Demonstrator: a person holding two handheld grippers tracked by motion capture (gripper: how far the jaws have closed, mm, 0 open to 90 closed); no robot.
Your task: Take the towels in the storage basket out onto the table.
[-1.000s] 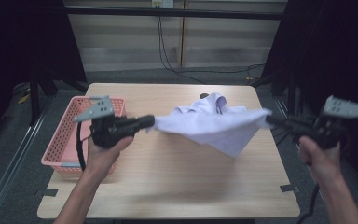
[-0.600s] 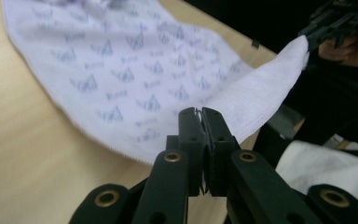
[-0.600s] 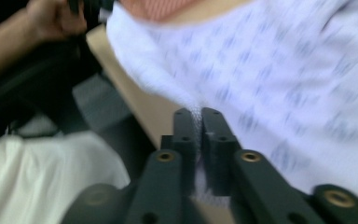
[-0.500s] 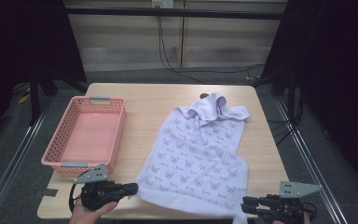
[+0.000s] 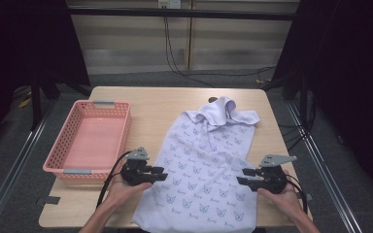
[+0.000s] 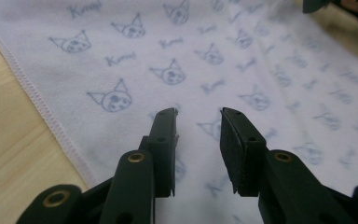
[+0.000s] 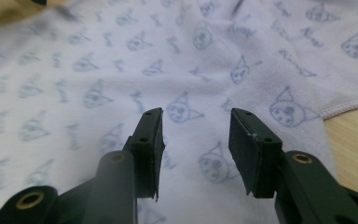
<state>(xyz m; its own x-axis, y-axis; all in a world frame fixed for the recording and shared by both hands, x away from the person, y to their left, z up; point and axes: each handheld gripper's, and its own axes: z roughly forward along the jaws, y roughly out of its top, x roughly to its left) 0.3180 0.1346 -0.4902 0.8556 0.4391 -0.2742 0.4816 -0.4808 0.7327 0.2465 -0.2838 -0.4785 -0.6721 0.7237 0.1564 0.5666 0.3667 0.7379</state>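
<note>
A recording lab: black curtains (image 5: 24, 43) flank a lone wooden table (image 5: 170, 104), with cables (image 5: 175, 53) trailing across grey floor.

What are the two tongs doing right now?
Left tongs: open, just been opening, over the towel, holding nothing.
Right tongs: open, just been opening, nothing held.

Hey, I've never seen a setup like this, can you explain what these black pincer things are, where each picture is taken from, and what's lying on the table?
A person holds a hand tool with two jaws in each hand: the left gripper and the right gripper. One camera looks down from above the wooden table. The two close-up pictures come from small cameras that ride on each gripper and look along its black jaws. On the table lies a pale towel printed with cat faces, spread nearly flat, bunched at its far end. Beside it stands a pink basket. Both grippers' jaws have just been opening. They stand apart over the towel and hold nothing.
</note>
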